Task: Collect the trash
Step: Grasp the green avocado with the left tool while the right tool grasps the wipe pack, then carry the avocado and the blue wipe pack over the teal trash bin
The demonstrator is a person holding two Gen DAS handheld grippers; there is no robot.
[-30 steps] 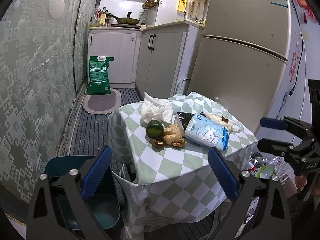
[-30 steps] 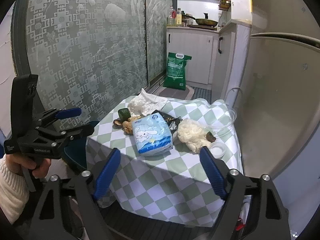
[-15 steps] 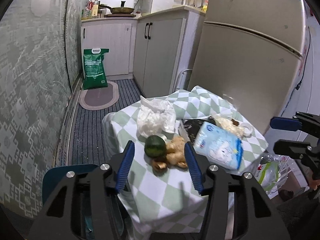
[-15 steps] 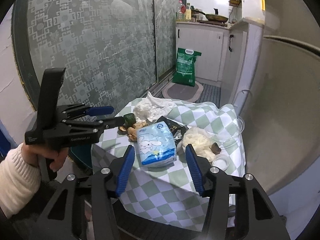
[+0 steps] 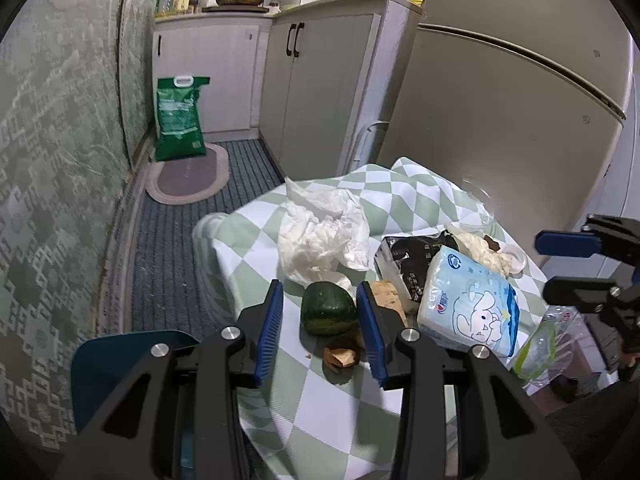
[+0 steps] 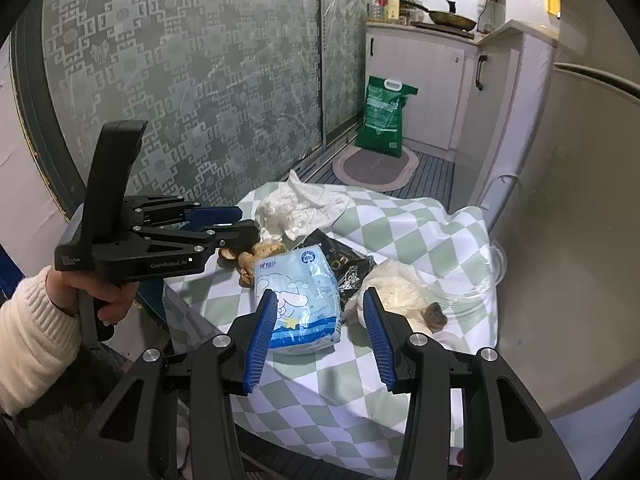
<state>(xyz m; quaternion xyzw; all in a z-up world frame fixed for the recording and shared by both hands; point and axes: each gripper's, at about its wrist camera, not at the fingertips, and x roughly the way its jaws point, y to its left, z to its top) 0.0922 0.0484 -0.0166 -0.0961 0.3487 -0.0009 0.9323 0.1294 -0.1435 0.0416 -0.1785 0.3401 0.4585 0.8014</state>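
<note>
Near checkered table (image 5: 344, 412) edge bare — trash cluster crowds middle; fridge (image 5: 500, 128) close behind, floor aisle (image 5: 168, 248) open.

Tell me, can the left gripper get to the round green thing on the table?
Probably yes. The left gripper is open with the green fruit framed between its blue pads, untouched. Its jaws have just been closing, and nothing blocks the way.

Checked green-and-white cloth over the counter (image 5: 280, 248), crumpled thin white plastic bag (image 5: 320, 236), glossy printed plastic tissue pack (image 6: 298, 296), glossy black foil packet (image 6: 348, 264), matt dark-green squash (image 5: 328, 314), clear plastic bowl (image 6: 480, 276), ribbed blue gripper pads (image 6: 262, 340)
</note>
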